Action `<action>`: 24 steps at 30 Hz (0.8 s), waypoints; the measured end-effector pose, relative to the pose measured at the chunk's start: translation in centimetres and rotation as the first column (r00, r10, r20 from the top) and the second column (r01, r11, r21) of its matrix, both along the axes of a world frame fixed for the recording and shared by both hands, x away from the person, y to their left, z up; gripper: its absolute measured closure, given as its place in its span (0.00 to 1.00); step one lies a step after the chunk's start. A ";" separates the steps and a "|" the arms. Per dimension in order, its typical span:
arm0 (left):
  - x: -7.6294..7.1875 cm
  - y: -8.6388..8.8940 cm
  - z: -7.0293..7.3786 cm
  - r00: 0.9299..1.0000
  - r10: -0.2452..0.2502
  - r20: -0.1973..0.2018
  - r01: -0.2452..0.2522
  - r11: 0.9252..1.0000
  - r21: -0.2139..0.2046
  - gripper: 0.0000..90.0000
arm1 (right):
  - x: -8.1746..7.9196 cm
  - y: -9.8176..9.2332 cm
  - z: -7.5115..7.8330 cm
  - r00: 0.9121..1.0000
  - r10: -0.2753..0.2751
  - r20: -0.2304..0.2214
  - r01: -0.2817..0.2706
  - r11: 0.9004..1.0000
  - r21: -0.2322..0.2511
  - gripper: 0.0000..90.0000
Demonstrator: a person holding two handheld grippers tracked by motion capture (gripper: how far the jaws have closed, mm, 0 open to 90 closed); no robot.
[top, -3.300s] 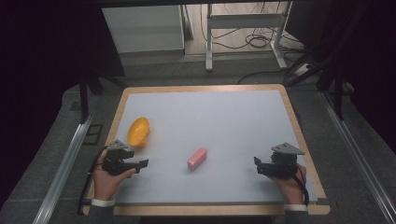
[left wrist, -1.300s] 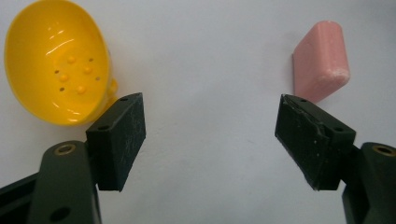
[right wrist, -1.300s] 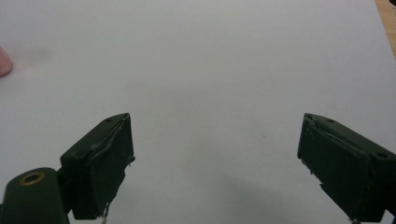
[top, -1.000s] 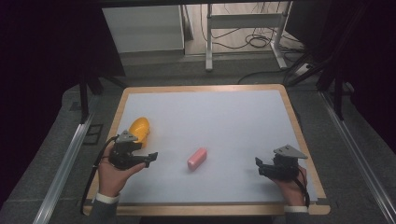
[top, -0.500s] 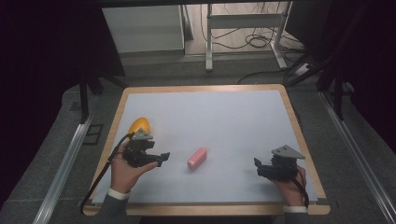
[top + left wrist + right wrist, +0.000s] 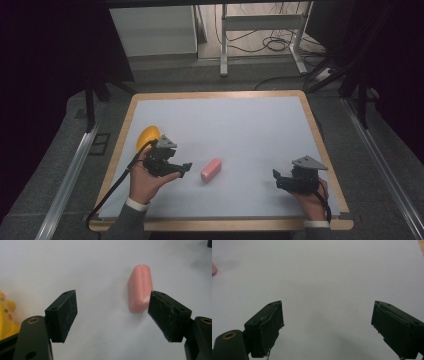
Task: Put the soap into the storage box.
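A small pink block (image 6: 211, 170) lies on the white table top (image 6: 240, 130), left of centre. My left gripper (image 6: 186, 168) is held just left of it, jaws open and pointing at it. In the left gripper view the pink block (image 6: 140, 288) sits just ahead of the open left gripper (image 6: 113, 313), close to the right jaw, untouched. A yellow toy (image 6: 148, 136) rests behind that hand, and its edge (image 6: 6, 315) shows at the far left. My right gripper (image 6: 276, 179) hovers open near the table's front right, and its open jaws (image 6: 327, 326) hold nothing.
The table has a wooden rim (image 6: 320, 140). Beyond its far edge stand a white cabinet (image 6: 152, 30) and a metal frame (image 6: 260, 22) with cables on the floor. An aluminium rail (image 6: 67, 185) runs along the left side.
My left gripper has moved right and forward from beside the yellow toy, closing in on the pink block. The right gripper has stayed where it was.
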State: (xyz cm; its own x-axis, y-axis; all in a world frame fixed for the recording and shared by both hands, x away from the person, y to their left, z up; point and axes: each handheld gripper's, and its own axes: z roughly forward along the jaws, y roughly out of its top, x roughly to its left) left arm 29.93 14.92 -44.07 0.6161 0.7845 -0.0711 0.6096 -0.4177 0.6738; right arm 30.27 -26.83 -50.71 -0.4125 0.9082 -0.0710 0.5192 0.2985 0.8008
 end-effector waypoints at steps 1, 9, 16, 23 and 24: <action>0.1 -0.5 0.0 1.000 -0.008 -0.002 0.008 1.000 -0.002 0.27 | 0.0 0.0 0.0 1.000 -0.001 0.001 0.001 1.000 -0.002 0.11; 0.8 -2.1 -0.4 0.999 -0.040 -0.028 0.041 0.999 0.010 0.27 | 0.0 0.0 -0.1 1.000 0.002 -0.002 -0.002 1.000 -0.003 0.11; 1.3 -3.2 -0.4 0.997 -0.060 -0.039 0.059 0.998 -0.013 0.28 | 0.1 0.0 -0.1 1.000 -0.001 -0.005 0.001 1.000 -0.006 0.11; 1.8 -4.4 -0.3 0.996 -0.075 -0.043 0.074 0.997 -0.026 0.28 | 0.1 -0.1 -0.2 1.000 0.003 -0.009 -0.003 1.000 0.007 0.11; 1.9 -4.5 -0.4 0.996 -0.071 -0.045 0.070 0.997 -0.021 0.28 | 0.1 -0.1 -0.2 1.000 0.001 -0.009 -0.001 1.000 0.007 0.11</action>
State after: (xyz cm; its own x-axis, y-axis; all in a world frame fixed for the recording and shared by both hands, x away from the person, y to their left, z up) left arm 31.84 10.43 -44.43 0.6657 0.7372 -0.1157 0.6096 -0.4477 0.6542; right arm 30.36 -26.92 -50.86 -0.4139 0.9083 -0.0609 0.5259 0.2932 0.7984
